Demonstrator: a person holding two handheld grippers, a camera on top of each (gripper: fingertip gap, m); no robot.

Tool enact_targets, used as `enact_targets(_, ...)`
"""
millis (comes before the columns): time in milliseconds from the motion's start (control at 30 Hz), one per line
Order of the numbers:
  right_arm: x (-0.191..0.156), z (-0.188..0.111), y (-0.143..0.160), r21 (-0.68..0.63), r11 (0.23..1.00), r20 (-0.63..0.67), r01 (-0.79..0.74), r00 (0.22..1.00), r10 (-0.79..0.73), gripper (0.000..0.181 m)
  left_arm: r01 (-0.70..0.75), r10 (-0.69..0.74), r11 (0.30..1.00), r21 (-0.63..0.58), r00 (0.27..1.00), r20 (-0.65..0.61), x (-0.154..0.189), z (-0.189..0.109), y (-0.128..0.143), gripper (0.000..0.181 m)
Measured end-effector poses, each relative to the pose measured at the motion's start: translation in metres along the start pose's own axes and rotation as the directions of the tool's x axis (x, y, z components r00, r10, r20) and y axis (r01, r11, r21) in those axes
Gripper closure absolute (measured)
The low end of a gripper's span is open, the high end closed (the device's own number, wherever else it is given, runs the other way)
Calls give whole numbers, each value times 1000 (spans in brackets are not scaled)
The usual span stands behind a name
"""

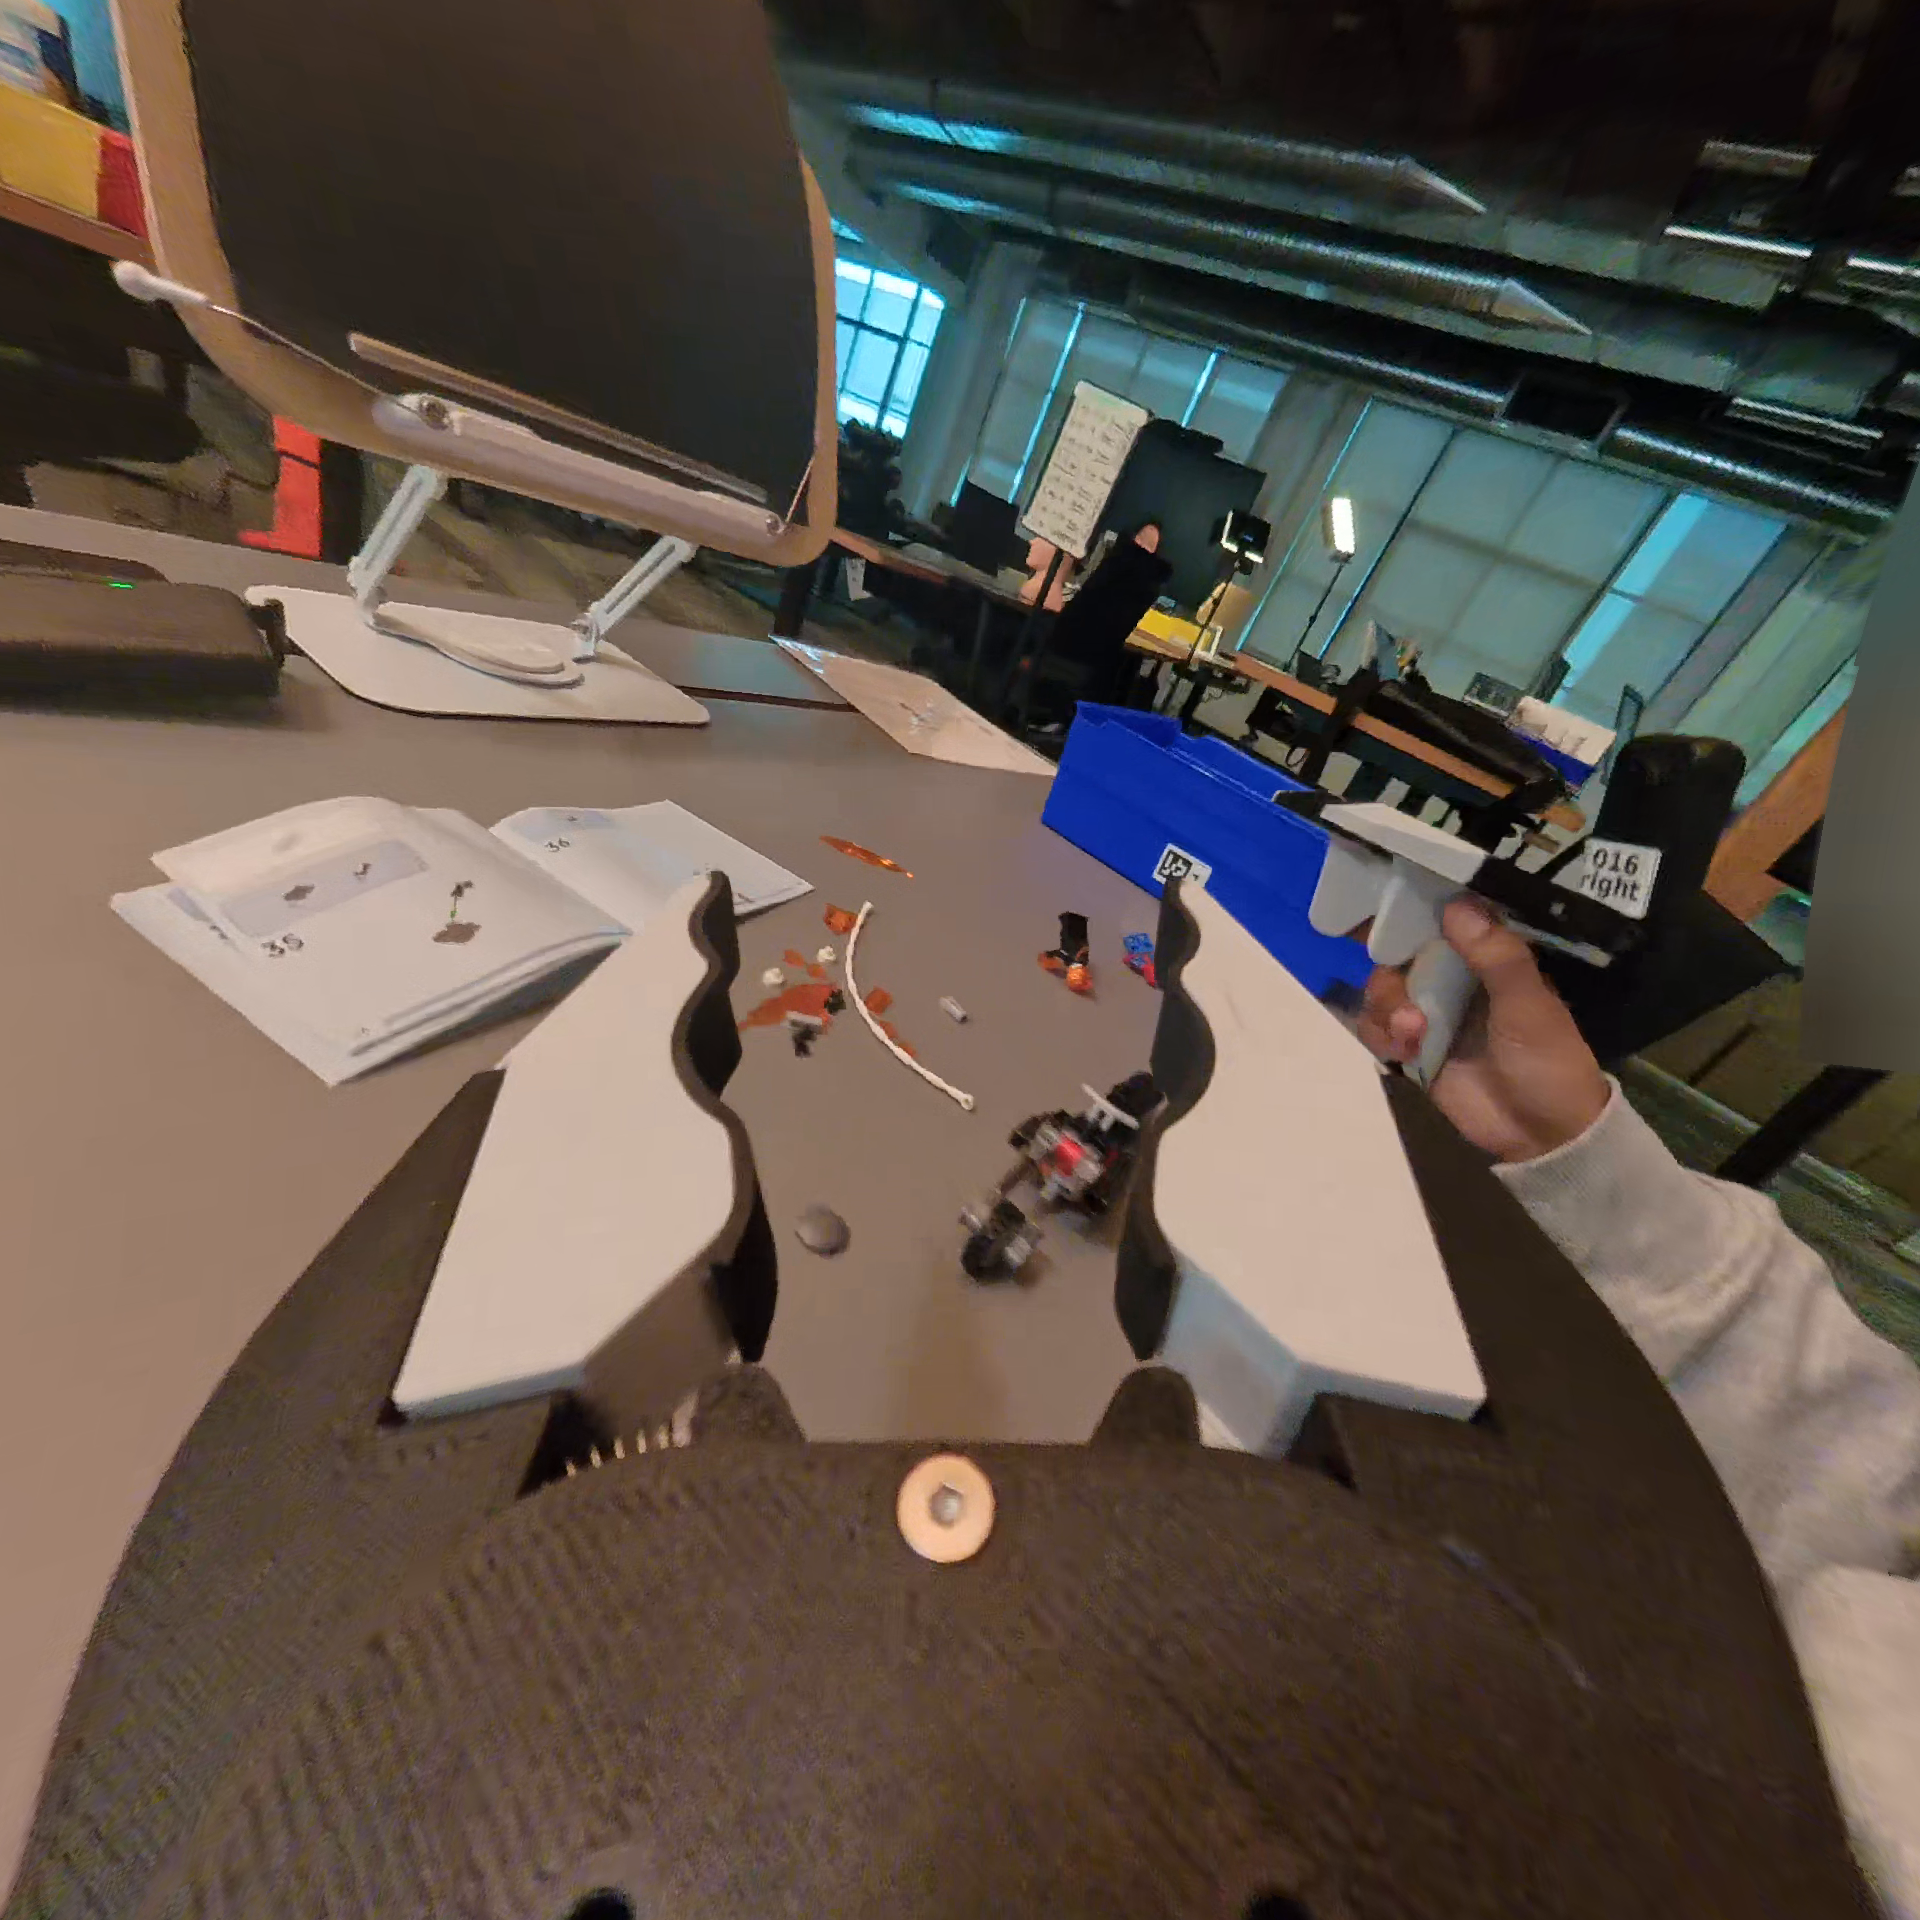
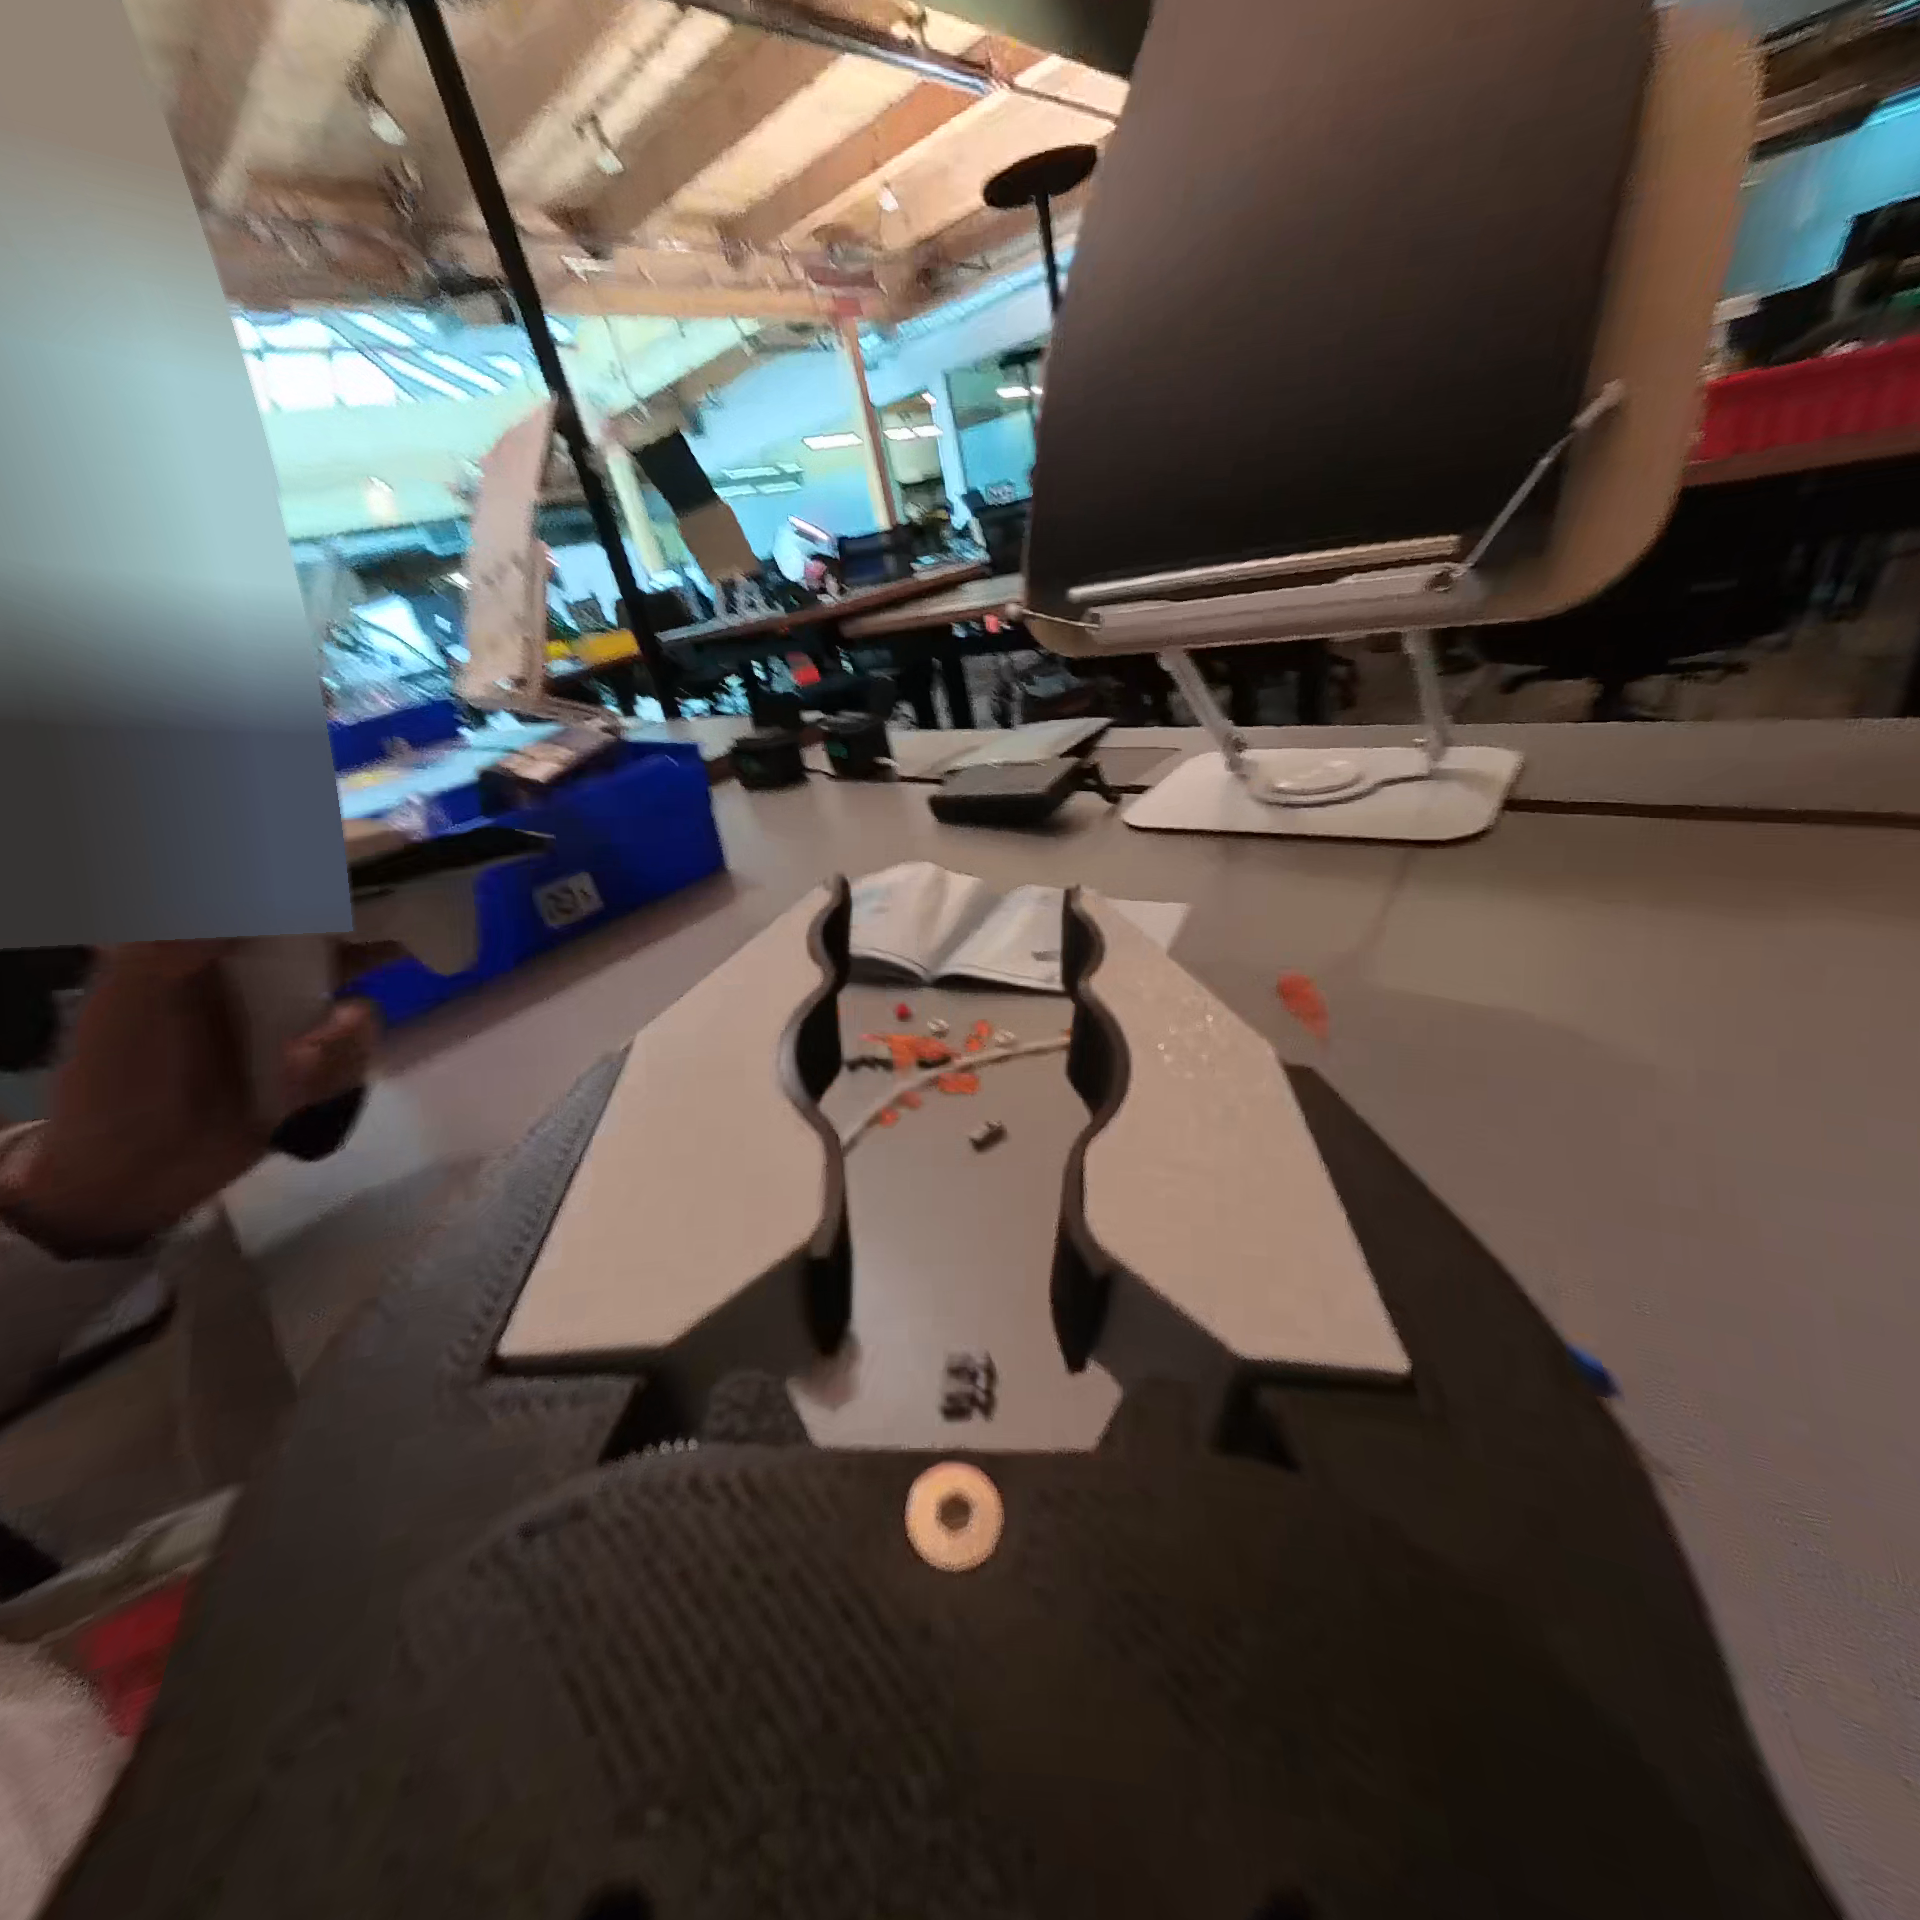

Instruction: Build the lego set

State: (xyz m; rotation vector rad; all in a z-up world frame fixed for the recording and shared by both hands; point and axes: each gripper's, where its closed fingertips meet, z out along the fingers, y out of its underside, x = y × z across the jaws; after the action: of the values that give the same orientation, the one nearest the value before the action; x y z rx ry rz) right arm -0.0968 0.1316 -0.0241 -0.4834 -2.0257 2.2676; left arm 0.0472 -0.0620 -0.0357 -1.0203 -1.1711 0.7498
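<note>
A small black, grey and red lego motorcycle (image 1: 1055, 1179) lies on the grey table between my left gripper's fingers. My left gripper (image 1: 945, 914) is open and empty above it. Loose orange pieces (image 1: 800, 1000), a white cord (image 1: 896, 1023), a grey round piece (image 1: 823, 1231) and a small black and orange build (image 1: 1070, 951) lie farther off. My right gripper (image 2: 956, 899) is open and empty, above the table; the orange pieces (image 2: 920, 1049) and the cord (image 2: 935, 1086) show between its fingers. It also shows in the left wrist view (image 1: 1392, 883), held by a hand.
An open instruction booklet (image 1: 416, 914) lies at the left, also in the right wrist view (image 2: 966, 930). A blue bin (image 1: 1195, 821) stands at the right. A dark screen on a white stand (image 1: 499, 644) stands at the back. A black device (image 2: 1003, 790) lies beside it.
</note>
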Motion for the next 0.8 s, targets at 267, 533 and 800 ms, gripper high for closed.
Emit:
enact_targets(267, -17, 61, -17, -45, 982, 98, 181, 980, -176, 136, -14, 7, 993, -121, 998, -62, -37, 55, -1, 92)
enact_targets(533, -18, 64, -12, 0, 914, 128, 406, 906, -403, 143, -190, 195, 978, -83, 979, 58, -63, 48, 0, 104)
enact_targets(800, 3, 49, 14, 10, 962, 167, 272, 948, -269, 144, -173, 175, 984, -43, 984, 35, -62, 46, -6, 106)
